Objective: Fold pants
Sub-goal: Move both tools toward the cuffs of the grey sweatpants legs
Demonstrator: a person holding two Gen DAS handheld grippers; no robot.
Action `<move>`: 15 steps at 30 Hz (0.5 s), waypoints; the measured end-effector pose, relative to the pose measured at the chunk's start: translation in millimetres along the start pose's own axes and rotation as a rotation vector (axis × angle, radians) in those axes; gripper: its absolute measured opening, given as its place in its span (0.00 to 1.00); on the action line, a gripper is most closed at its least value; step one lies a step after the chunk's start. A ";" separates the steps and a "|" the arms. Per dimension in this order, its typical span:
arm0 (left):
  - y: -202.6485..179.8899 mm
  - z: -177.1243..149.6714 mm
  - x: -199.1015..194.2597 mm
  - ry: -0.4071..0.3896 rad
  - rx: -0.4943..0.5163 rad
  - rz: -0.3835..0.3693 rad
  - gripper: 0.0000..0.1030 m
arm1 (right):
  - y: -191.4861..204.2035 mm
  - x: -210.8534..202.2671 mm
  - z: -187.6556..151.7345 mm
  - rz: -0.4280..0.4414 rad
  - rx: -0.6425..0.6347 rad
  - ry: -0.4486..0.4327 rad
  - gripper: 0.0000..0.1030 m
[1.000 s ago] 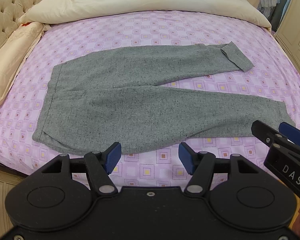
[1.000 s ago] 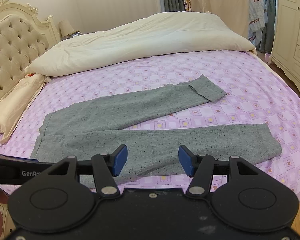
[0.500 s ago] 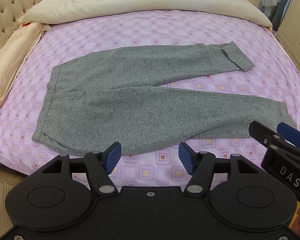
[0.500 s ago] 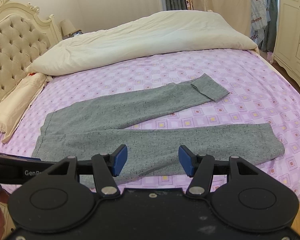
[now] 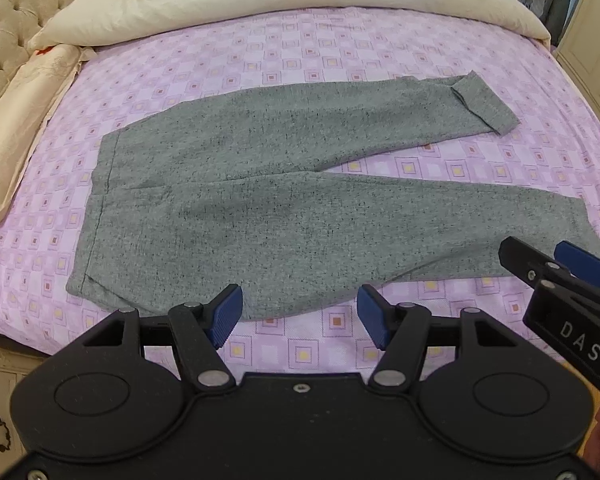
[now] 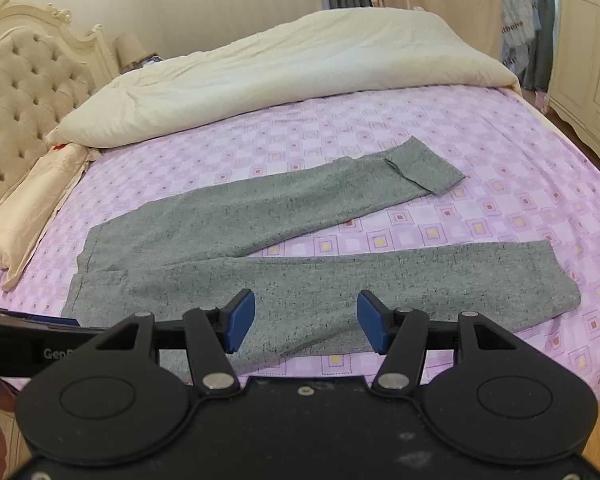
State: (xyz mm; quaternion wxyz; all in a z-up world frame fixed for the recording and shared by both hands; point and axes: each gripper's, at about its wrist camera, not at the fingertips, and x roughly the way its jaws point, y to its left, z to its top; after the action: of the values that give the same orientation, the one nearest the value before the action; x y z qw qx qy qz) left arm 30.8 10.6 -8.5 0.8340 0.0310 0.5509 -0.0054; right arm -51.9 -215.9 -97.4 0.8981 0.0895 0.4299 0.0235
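Grey pants (image 5: 300, 208) lie flat on the purple patterned bedsheet (image 5: 300, 48), waistband to the left, both legs spread apart to the right; the far leg's cuff is turned over. They also show in the right wrist view (image 6: 300, 280). My left gripper (image 5: 300, 314) is open and empty, above the near bed edge, just short of the near leg's lower edge. My right gripper (image 6: 306, 326) is open and empty, over the near leg; it also shows at the right of the left wrist view (image 5: 556, 268).
A cream duvet (image 6: 292, 68) lies across the far side of the bed. A pillow (image 5: 24, 116) and tufted headboard (image 6: 24, 92) are at the left. A white wardrobe (image 6: 584, 40) and hanging clothes stand at the right.
Both grippers have drifted slightly; the right gripper rose a little in the left wrist view. The pants have not moved.
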 end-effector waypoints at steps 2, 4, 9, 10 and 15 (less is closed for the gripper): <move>1.4 9.2 8.9 0.011 0.010 -0.008 0.63 | 2.1 7.4 3.7 -0.011 0.006 0.011 0.58; 0.8 19.1 20.4 0.025 0.034 -0.012 0.63 | 2.8 14.2 6.9 -0.032 0.011 0.015 0.58; -2.2 40.2 44.3 0.034 0.093 -0.041 0.63 | -0.8 33.3 13.9 -0.109 0.057 0.041 0.58; -3.0 43.0 49.0 0.030 0.108 -0.050 0.63 | -2.4 36.5 14.1 -0.132 0.062 0.039 0.58; -12.7 46.6 71.3 0.018 0.190 -0.065 0.63 | -31.8 46.8 -0.7 -0.289 0.157 0.018 0.56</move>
State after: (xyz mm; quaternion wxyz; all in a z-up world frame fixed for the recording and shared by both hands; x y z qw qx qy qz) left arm 101.1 -2.9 -56.4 0.8218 0.0919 0.5559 -0.0845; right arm -24.1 -241.4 -139.5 0.8786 0.0963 0.4468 -0.1389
